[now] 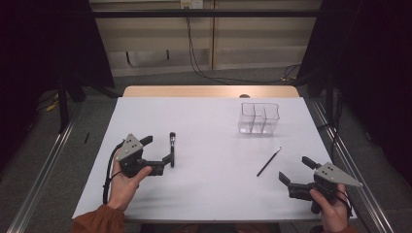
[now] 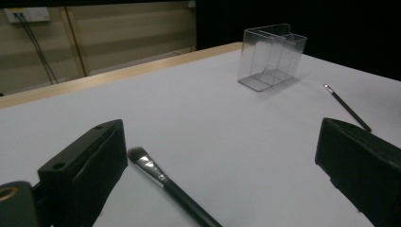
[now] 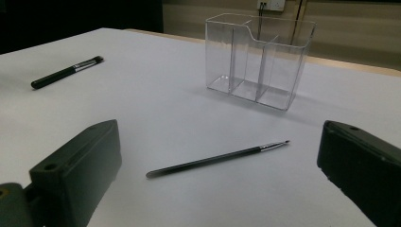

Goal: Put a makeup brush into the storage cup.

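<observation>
- High view: the left tongs [image 1: 156,150] sit low over the left half of the white bench [image 1: 209,194], jaws spread wide and gripping nothing. The flat brush [image 1: 172,148] lies on the bench at the tip of the nearer jaw; whether they touch is unclear.
- High view: the right tongs [image 1: 295,170] hover near the right front edge, jaws apart and empty. The thin brush [image 1: 268,161] lies just ahead of them, slanting toward the clear organizer [image 1: 259,118], which stands upright farther back.
- Left gripper view: the flat brush [image 2: 172,187] lies between the parted jaws, nearer the left one, bristles pointing away. The clear organizer [image 2: 272,56] and thin brush [image 2: 347,107] lie beyond.
- Right gripper view: the thin brush [image 3: 217,158] lies between the open jaws, tip toward the three-compartment clear organizer [image 3: 257,59]. The flat brush [image 3: 66,72] lies well apart, far left.
</observation>
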Available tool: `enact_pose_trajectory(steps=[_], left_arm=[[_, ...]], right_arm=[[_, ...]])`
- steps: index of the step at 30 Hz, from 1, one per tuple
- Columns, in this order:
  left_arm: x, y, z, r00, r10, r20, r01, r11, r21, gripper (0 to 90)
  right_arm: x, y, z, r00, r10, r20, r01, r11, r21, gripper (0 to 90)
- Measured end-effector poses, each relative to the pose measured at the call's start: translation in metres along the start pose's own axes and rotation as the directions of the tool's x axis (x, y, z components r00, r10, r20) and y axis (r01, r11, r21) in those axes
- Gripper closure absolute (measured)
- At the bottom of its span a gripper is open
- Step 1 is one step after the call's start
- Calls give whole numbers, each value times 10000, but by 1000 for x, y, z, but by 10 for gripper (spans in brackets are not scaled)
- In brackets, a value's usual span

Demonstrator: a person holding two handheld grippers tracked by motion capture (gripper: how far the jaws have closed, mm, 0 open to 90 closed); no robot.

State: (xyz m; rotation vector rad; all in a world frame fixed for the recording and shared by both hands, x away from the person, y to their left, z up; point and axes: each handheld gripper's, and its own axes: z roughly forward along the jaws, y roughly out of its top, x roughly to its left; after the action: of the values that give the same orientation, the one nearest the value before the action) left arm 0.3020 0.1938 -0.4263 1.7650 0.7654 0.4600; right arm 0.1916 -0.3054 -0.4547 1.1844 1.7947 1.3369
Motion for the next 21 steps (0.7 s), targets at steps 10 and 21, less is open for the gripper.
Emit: enact_pose_trajectory(steps=[10,21], left_arm=[[5,10,11,9999,-34,-120,38,9995,300,28],[13,19,33,9994,159,-319,-143,9987,481,29]], right_arm=[[0,0,0,10000,-46,-9,46,10000,6,1],[0,0,1,9999,-94,-64,94,9999,50,1]])
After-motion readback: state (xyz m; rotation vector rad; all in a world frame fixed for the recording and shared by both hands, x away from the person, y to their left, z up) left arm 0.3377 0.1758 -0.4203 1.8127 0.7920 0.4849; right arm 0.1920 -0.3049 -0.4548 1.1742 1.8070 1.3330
